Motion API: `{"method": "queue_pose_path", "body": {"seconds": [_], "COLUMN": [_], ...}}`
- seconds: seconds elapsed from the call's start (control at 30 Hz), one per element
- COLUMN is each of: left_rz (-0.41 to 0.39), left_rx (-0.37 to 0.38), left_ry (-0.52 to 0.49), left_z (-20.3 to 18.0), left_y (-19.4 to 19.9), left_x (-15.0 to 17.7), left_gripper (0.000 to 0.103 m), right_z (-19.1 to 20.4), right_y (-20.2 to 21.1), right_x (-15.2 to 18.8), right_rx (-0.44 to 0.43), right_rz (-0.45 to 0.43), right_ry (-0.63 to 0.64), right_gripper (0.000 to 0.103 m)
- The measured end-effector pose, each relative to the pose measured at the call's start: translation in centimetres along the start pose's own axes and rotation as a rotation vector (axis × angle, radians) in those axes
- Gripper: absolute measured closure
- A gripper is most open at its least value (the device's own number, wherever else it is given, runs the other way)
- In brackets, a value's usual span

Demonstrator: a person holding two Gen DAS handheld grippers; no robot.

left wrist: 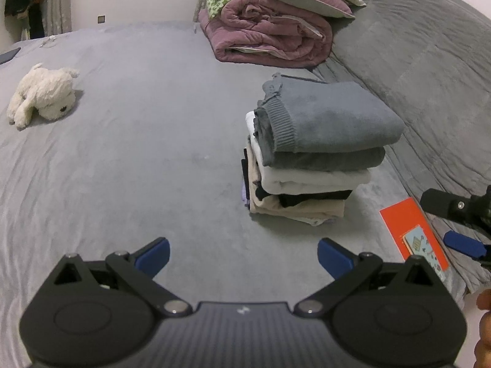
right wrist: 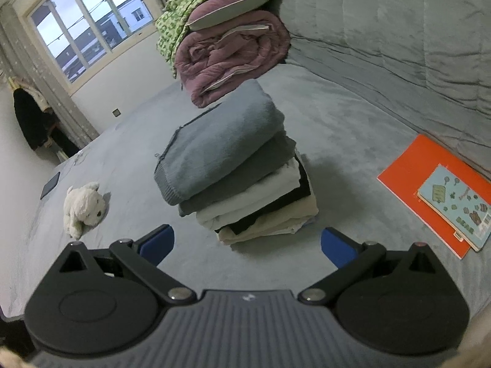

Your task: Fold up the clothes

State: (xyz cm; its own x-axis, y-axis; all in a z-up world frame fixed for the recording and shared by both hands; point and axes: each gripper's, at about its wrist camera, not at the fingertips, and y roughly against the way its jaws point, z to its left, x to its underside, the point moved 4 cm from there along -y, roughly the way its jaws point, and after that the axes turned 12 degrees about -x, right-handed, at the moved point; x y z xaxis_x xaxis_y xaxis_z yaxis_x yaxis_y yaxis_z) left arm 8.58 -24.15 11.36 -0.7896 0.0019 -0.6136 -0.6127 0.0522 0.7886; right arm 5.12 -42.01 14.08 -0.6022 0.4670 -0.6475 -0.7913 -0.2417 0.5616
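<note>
Clothes stack (right wrist: 242, 165) sitting folded on bed (left wrist: 138, 153) | left gripper (left wrist: 244, 256) hanging released, empty | right gripper (right wrist: 247, 243) spread wide, probably holding nothing | toy dog (left wrist: 43, 93) lying well apart

A home bedroom: a wide grey bed (left wrist: 129, 141) carries a rolled mauve quilt (right wrist: 233, 58) and pillows at its far edge, a white plush dog (left wrist: 43, 93) near its left side, beneath a curtained window (right wrist: 89, 27).
</note>
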Motion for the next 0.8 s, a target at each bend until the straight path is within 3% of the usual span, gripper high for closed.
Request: {"method": "queue_pose_path", "body": {"seconds": [0.8], "left_rz": [-0.013], "left_rx": [-0.023], "left_ry": [-0.034], "left_z": [-0.15], "left_y": [0.48], "left_x": [0.29], "left_gripper": [0.001], "right_z": [0.65], "right_y": [0.52], "right_x": [0.6], "right_rx": [-0.012], "right_rz": [0.013], "right_ry": [0.008], "right_gripper": [0.0]}}
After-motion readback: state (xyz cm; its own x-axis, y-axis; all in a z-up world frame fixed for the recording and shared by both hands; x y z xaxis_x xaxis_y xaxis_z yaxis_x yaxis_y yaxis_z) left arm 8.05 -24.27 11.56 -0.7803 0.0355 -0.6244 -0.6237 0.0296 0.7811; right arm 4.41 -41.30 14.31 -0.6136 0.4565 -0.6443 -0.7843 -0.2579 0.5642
